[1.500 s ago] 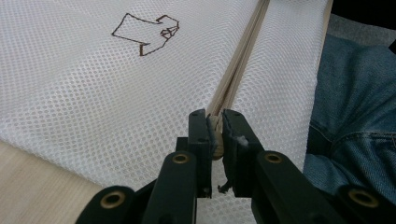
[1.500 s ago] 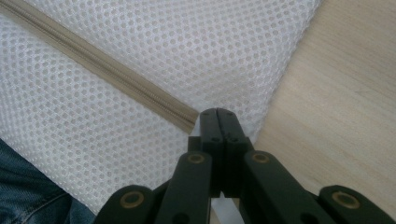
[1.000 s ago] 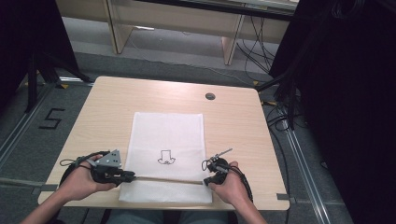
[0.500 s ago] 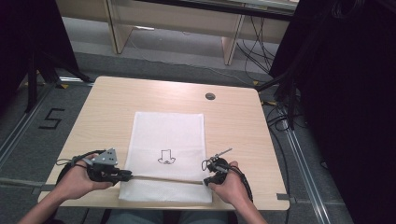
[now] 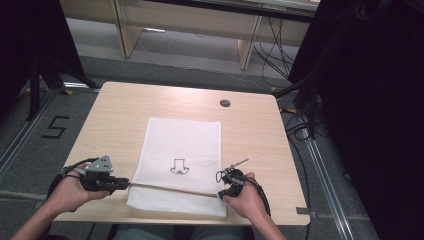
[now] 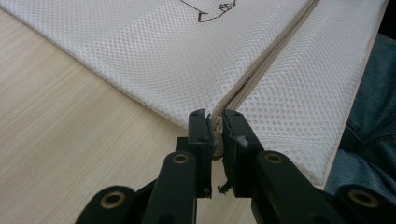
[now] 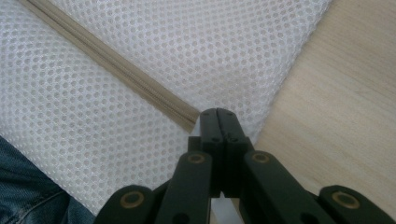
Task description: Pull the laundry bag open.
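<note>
So nearest the person, both hands sit at the front edge of the table [image 5: 125, 100], one on each side of a white mesh bag [image 5: 185, 145] lying flat in the middle. The left gripper [image 5: 120, 183] sits at the bag's left edge, and in the left gripper view its jaws are pinched on a small pale bit at the very end of the beige zipper [image 6: 261, 70], looks like the pull or the zipper end, hard to say which. There's a slim gap between the jaws with that bit wedged in it. The right gripper [image 5: 223, 192] is at the opposite end of the zipper, by the bag's right edge; in the right gripper view its jaws are pressed tight together, clamping the mesh just beside where the zipper stops.

The zipper runs straight across the near part of the bag between the two grippers. Farther up the bag there's a small dark printed drawing [image 5: 179, 166]. Beyond the bag, toward the far edge of the table, is a round dark cable hole [image 5: 225, 103].
</note>
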Available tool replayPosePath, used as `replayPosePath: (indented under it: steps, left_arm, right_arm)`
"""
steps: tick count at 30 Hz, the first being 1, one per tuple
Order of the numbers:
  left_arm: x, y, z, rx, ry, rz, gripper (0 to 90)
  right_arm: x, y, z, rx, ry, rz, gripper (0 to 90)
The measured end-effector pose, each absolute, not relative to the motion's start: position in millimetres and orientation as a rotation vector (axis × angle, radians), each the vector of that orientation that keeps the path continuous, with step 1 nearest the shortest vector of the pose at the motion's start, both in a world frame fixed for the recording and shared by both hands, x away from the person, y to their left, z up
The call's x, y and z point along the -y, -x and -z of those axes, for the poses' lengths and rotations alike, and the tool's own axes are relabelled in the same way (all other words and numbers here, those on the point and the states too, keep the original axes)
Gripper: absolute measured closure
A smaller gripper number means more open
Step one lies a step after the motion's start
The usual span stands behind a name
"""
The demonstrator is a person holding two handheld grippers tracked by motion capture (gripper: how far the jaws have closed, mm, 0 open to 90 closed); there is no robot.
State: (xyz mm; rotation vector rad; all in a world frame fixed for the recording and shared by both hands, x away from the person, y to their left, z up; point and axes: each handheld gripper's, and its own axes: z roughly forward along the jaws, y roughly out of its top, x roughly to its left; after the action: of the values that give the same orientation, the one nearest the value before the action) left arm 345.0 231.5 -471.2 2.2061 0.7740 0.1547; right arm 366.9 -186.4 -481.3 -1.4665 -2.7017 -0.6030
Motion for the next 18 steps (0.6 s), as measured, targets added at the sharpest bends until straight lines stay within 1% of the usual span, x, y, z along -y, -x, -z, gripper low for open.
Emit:
replayPosePath:
  steps: [6, 7, 8, 9, 10, 11, 18]
  left_arm:
    - [-232.4, -345.4, 472.9, -0.771, -2.250, -0.176, 81.8]
    - [-230.5, -344.0, 473.9, -0.780, -2.229, -0.174, 81.8]
    - [-232.0, -345.7, 473.5, -0.751, -2.263, -0.192, 81.8]
    - [-231.2, -344.6, 474.8, -0.770, -2.257, -0.171, 81.8]
    - [-231.6, -345.5, 475.0, -0.750, -2.272, -0.181, 81.8]
    - [-230.9, -345.1, 476.6, -0.774, -2.271, -0.181, 81.8]
    - [-228.9, -345.8, 483.1, -0.756, -2.323, -0.168, 81.6]
  right_arm:
    - [187.2, -367.5, 481.8, 2.712, 1.450, 0.622, 90.0]
    - [187.5, -367.9, 482.0, 2.717, 1.441, 0.624, 90.0]
    - [187.7, -367.9, 482.1, 2.718, 1.441, 0.627, 90.0]
    - [187.8, -367.8, 482.1, 2.719, 1.443, 0.627, 90.0]
    - [187.8, -367.8, 482.1, 2.719, 1.443, 0.628, 90.0]
    - [187.8, -367.8, 482.1, 2.719, 1.443, 0.627, 90.0]
    - [188.3, -368.1, 482.6, 2.714, 1.440, 0.628, 90.0]
